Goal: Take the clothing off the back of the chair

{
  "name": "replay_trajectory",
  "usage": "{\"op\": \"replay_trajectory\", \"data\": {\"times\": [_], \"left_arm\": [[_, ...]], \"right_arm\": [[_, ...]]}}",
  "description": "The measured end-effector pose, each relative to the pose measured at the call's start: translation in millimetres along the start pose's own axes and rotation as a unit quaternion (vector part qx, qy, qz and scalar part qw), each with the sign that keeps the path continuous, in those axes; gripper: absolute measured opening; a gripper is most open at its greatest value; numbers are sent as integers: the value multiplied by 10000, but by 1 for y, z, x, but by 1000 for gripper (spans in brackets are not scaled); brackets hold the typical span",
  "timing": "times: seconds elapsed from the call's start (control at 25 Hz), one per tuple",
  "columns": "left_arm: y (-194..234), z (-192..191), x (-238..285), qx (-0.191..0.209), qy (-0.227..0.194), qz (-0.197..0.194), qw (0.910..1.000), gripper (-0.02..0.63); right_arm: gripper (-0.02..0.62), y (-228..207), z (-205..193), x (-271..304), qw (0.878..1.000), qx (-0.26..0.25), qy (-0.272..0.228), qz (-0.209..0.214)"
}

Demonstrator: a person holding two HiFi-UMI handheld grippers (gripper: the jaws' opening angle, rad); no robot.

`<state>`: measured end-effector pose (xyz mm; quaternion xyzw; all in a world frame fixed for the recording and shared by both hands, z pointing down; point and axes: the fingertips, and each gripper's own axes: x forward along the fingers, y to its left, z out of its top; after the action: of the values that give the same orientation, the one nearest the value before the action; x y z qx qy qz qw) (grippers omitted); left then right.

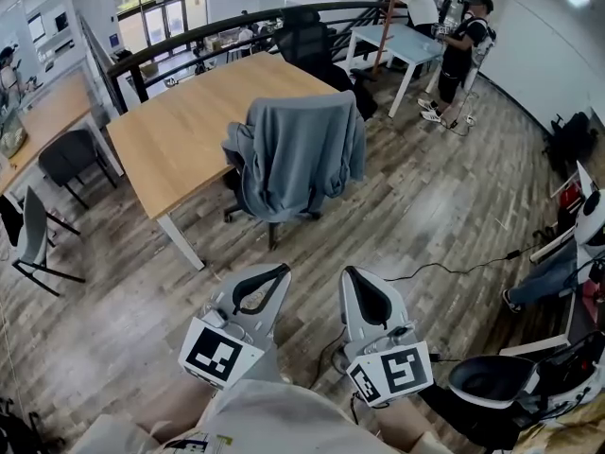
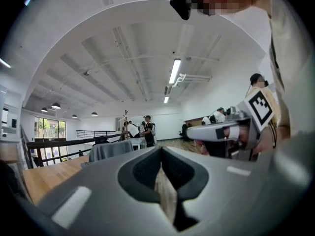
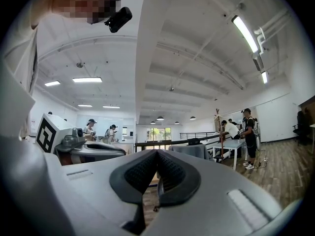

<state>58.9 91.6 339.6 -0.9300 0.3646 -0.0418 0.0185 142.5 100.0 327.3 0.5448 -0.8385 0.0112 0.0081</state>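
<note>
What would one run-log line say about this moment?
left tool: shut, empty | right tool: shut, empty | grey garment: draped over chair, untouched | stage: before grasp

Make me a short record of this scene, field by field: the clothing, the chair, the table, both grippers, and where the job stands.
clothing: grey garment, draped over the chair back
chair: office chair, beside the wooden table
left gripper: jaws together, nothing between them, apart from the chair
right gripper: jaws together, nothing between them, apart from the chair
job: garment not yet touched
</note>
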Motion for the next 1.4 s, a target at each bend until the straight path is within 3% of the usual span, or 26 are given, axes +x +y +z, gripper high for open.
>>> {"op": "replay_trajectory", "data": {"times": [0.64, 0.88, 1.4], "left_arm": [[131, -3, 110, -33, 25, -230, 9997, 2], [178, -4, 142, 38, -5, -313, 9995, 2], [215, -8, 175, 69, -18, -150, 9999, 2]], "right_arm": [[2, -60, 9, 156, 9996, -65, 62, -281], [3, -79, 12, 207, 9980, -206, 140, -584], [3, -99, 7, 257, 9983, -207, 217, -492]]}}
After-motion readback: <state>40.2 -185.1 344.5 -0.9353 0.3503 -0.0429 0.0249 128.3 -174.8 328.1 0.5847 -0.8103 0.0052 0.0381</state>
